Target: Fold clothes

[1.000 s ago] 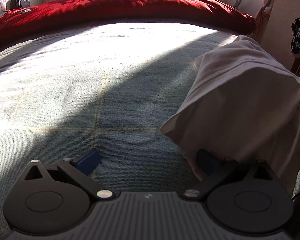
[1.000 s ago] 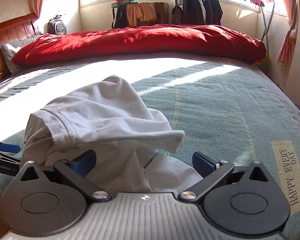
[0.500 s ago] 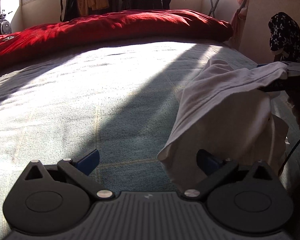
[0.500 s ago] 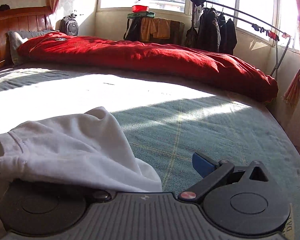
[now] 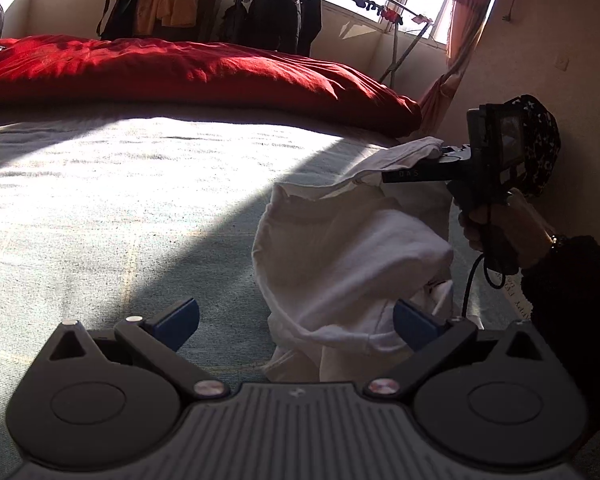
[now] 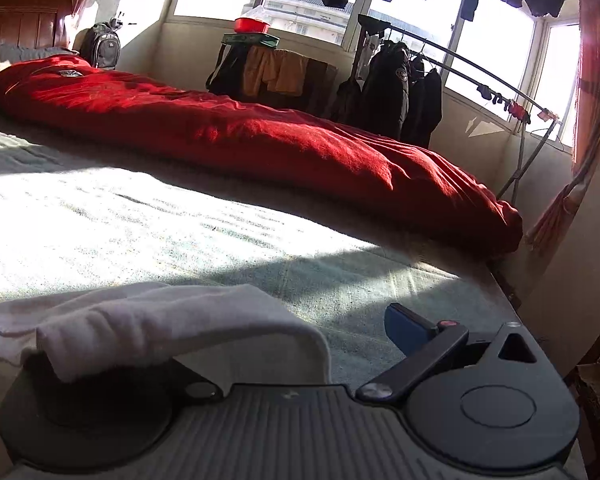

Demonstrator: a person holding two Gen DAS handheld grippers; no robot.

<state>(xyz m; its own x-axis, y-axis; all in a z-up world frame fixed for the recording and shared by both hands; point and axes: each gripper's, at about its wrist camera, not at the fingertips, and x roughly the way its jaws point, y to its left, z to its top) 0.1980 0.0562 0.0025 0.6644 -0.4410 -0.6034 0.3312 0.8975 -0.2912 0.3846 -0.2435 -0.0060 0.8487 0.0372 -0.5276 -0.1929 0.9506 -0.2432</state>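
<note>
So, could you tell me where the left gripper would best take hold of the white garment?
Probably the hemmed lower fold of the white garment, coming straight forward: it hangs loose and bunched just ahead of the open left gripper, toward its right side.

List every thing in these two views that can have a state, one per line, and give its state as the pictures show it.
white garment: unfolded, bunched, partly lifted off the bed, draped over the right gripper
left gripper: open, holding nothing
right gripper: fingers spread, left finger hidden under cloth, grip unclear
red duvet: rumpled along the far side
bed cover: spread flat, half in sun
dark jackets: hanging on the rack
</note>
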